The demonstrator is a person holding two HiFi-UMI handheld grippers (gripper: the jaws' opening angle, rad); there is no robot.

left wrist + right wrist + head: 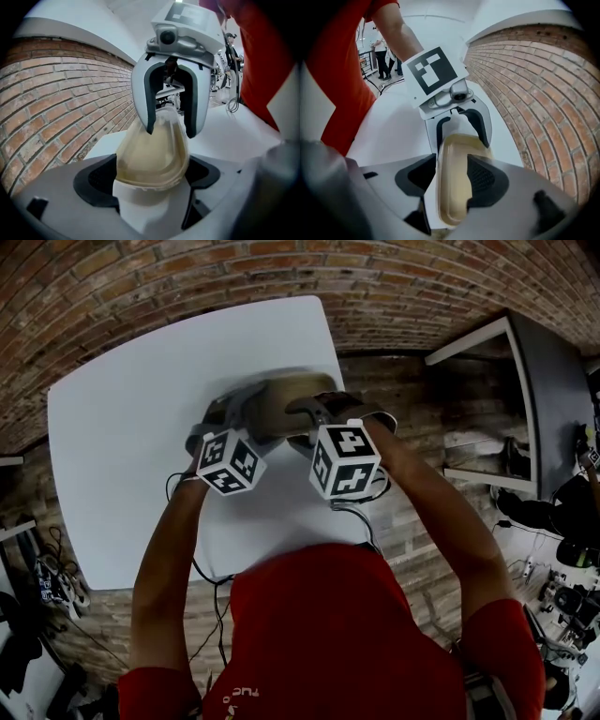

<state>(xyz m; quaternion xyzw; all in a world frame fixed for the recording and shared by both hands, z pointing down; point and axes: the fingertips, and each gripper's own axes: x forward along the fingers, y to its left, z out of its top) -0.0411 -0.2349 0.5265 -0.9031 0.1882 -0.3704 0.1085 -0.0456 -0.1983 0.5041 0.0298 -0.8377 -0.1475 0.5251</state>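
A beige, see-through plastic container (284,401) is held in the air over the white table (131,427) between both grippers. My left gripper (223,424) is shut across one end of the container (152,157), which fills the gap between its black pads (93,180). From the opposite side my right gripper (330,414) is shut on the other end, pinching the container (451,178) edge-on between its pads (485,176). In the left gripper view the right gripper (171,132) faces me with its fingers (149,101) on either side of the container. The right gripper view likewise shows the left gripper (461,137) opposite.
The table stands on a brick floor (412,296). A dark framed table (539,381) is at the right, with cables and gear (572,596) on the floor beside it and more cables (52,577) at the left. People (384,51) stand far off.
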